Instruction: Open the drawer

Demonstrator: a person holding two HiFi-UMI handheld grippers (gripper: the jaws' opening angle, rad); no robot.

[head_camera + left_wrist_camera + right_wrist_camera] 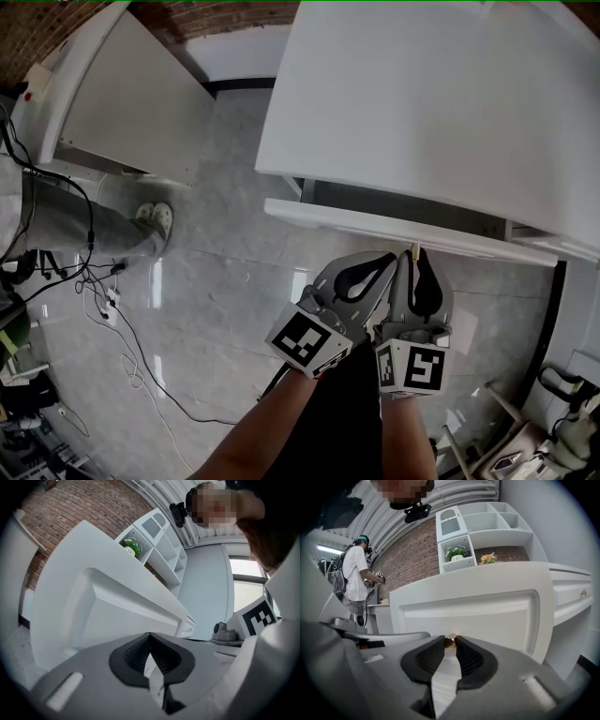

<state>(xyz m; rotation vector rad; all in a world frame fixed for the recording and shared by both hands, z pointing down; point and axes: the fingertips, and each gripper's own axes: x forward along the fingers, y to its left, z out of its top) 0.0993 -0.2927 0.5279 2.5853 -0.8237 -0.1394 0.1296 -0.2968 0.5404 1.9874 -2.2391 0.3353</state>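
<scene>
Drawer [403,230] part-open: dark gap shows behind front, under surface [441,103], at 12 o'clock of both grippers. Right gripper [450,645]: fingers clamped on knob [450,641]. Left gripper [150,635]: fingers together, empty. Left to do, as judged: further pull outward.

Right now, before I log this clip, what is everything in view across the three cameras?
desk: one, white, ahead
drawer: one, white, under desk, partly out
knob: one, brass, drawer front
side table: one, white, far left
wall shelf: one, white, behind desk
plants: two, green and orange, in shelf
cables: several, black, floor left
floor: one, grey tiles, below
bystander: one, white shirt, left background
left tongs: one, grey, shut, empty
right tongs: one, grey, shut on knob
</scene>
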